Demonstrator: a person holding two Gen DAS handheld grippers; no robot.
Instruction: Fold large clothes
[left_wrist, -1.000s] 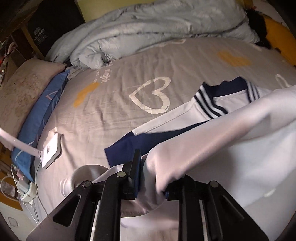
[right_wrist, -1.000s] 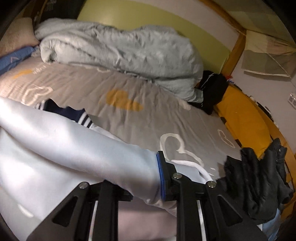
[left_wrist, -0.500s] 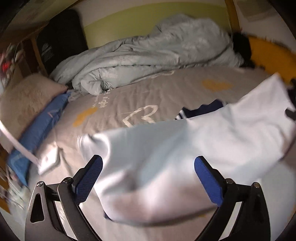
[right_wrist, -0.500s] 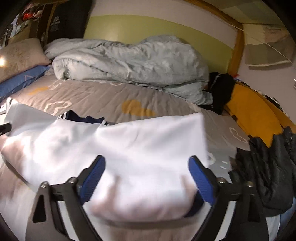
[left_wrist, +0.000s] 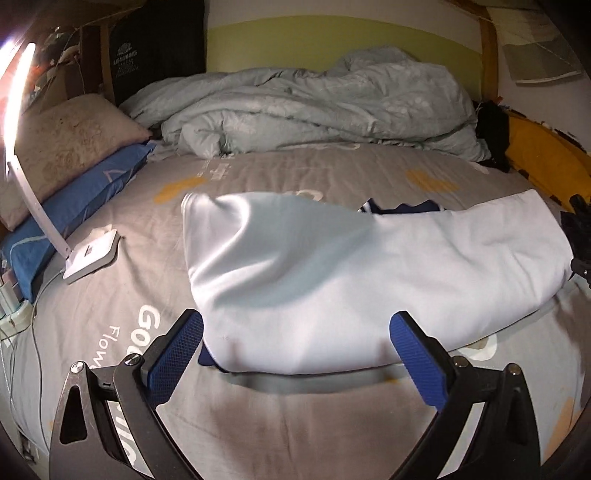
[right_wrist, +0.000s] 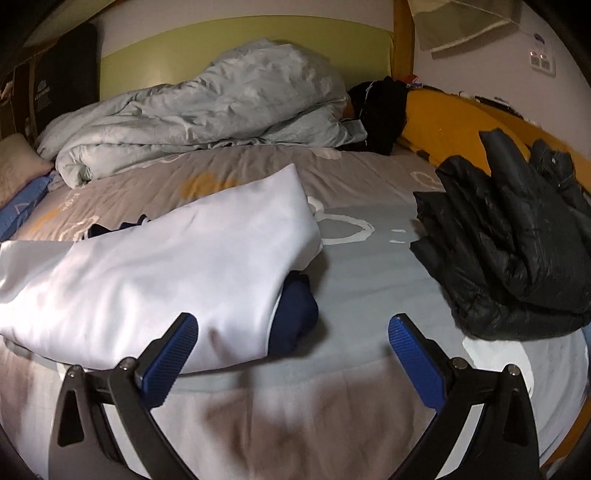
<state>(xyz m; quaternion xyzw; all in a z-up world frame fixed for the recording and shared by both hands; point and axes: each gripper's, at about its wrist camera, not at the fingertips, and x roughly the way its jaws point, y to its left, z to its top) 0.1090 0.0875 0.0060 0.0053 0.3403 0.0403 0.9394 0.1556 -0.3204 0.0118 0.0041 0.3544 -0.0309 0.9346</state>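
Left gripper (left_wrist: 295, 343): jaws spread wide, blue pads apart, nothing between them; it hovers just short of the garment's near edge. One second ago the pads were clamped on a bunched white sleeve; the fabric has since been let go.

Right gripper (right_wrist: 293, 345): jaws likewise spread, empty, above the sheet beside the garment's right end. One second ago it pinched the other sleeve at a blue cuff.

White garment (left_wrist: 362, 273): lies on the bed as a broad folded bundle with its white side up, a navy collar edge showing at the far side. Half a second ago it was blurred and billowing; now it rests flat on the sheet.

Navy part (right_wrist: 295, 317): a rolled dark-blue piece protrudes from under the white layer at the right end, touching the sheet.

Grey bedsheet (left_wrist: 295, 424): printed with white hearts, lettering and orange patches; it carries the garment.

Pale duvet (left_wrist: 314, 107): heaped along the far side of the bed, well apart from the garment.

Black jacket (right_wrist: 517, 240): crumpled on the sheet to the right, apart from the garment.

Desk lamp (left_wrist: 92, 254): white base on the sheet to the left, near a blue pillow (left_wrist: 74, 199).
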